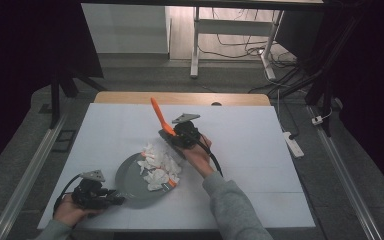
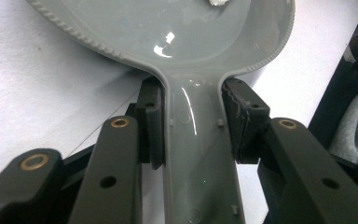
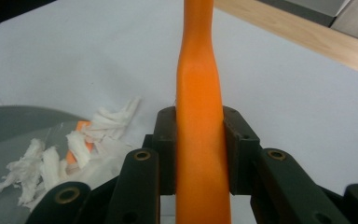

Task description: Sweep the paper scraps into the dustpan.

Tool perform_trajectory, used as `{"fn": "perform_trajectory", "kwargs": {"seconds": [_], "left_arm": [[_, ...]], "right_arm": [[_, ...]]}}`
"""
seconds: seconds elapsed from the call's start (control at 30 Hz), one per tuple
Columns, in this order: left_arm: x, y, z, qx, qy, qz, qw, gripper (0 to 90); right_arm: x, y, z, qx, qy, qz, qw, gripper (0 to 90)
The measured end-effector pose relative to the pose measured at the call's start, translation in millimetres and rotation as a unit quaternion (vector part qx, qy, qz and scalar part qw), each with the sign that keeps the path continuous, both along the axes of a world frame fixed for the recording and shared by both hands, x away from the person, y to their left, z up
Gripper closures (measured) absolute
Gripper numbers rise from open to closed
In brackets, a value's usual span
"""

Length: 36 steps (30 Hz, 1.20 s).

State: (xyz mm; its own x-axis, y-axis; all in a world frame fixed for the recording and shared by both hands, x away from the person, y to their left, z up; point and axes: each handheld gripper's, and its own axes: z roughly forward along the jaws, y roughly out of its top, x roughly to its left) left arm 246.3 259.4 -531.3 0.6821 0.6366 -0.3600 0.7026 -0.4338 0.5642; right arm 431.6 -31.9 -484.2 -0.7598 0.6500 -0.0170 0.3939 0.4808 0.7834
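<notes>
High view: on the white worktop (image 1: 240, 150), the left hand-held gripper (image 1: 111, 199) holds a grey dustpan (image 1: 132, 187) heaped with paper scraps (image 1: 159, 167); some may lie past its rim.

Left gripper view: jaws are clamped on the dustpan handle (image 2: 198, 154).

Right gripper view: the right hand-held gripper (image 3: 199, 144) is closed on an orange brush handle (image 3: 199, 116). A hasty sweep could scatter scraps.

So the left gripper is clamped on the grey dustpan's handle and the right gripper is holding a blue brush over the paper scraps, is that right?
Not quite: the brush is orange, not blue, as the right gripper view shows, with the right gripper shut on its handle. The rest holds: the left gripper clamps the dustpan handle, and the paper scraps lie by the brush.
</notes>
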Motion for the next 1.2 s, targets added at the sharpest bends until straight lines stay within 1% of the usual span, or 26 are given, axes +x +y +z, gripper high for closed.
{"fn": "perform_trajectory", "kwargs": {"seconds": [0.1,0.17,0.27,0.3,0.37,0.47,0.57,0.63,0.7,0.8,0.9,0.97,1.07,1.2], "left_arm": [[0.0,0.6,0.1,0.001,-0.001,0.0,1.0,61.6],[-0.1,0.4,0.1,-0.001,-0.001,0.002,1.0,61.6],[0.3,0.2,-0.1,-0.002,0.0,0.005,1.0,61.6],[0.4,0.2,-0.1,-0.001,0.0,0.005,1.0,61.6],[0.6,-0.1,-0.1,0.0,0.0,0.005,1.0,61.6],[0.3,-0.4,-0.2,0.0,0.0,0.006,1.0,61.6],[0.2,-0.3,-0.1,0.0,0.0,0.006,1.0,61.6],[0.1,-0.2,-0.3,0.0,0.0,0.006,1.0,61.6],[0.2,0.2,-0.4,-0.001,0.0,0.006,1.0,61.6],[0.0,0.4,-0.4,-0.002,0.0,0.006,1.0,61.6],[-0.2,0.3,-0.3,-0.001,0.0,0.006,1.0,61.6],[-0.2,0.3,-0.3,-0.002,0.0,0.006,1.0,61.6],[-0.3,1.1,0.1,0.001,0.0,0.006,1.0,61.6],[-0.7,2.7,-0.1,-0.001,0.0,0.011,0.9999,61.6]], "right_arm": [[-4.1,13.1,-1.7,-0.009,0.0,0.018,0.9998,70.3],[-8.8,20.2,-2.3,-0.011,0.005,0.031,0.9994,70.4],[-21.8,30.2,-3.0,-0.017,0.012,0.049,0.9986,70.4],[-27.0,33.1,-3.0,-0.016,0.013,0.058,0.9981,70.4],[-36.8,37.4,-2.4,-0.003,0.023,0.078,0.9967,70.3],[-50.3,41.8,0.6,0.021,0.04,0.103,0.9936,70.4],[-57.8,41.8,7.7,0.036,0.034,0.117,0.9919,70.3],[-58.2,37.4,14.3,0.047,0.024,0.114,0.9921,70.3],[-54.9,29.0,21.0,0.065,0.016,0.104,0.9924,70.3],[-48.3,13.0,31.3,0.079,0.0,0.079,0.9937,70.3],[-41.1,-3.9,38.3,0.089,-0.009,0.055,0.9945,70.3],[-36.9,-14.1,40.1,0.085,-0.016,0.04,0.9954,70.3],[-31.0,-25.8,38.2,0.073,-0.019,0.02,0.997,70.3],[-21.7,-35.9,28.8,0.053,-0.011,0.001,0.9986,70.3]]}}
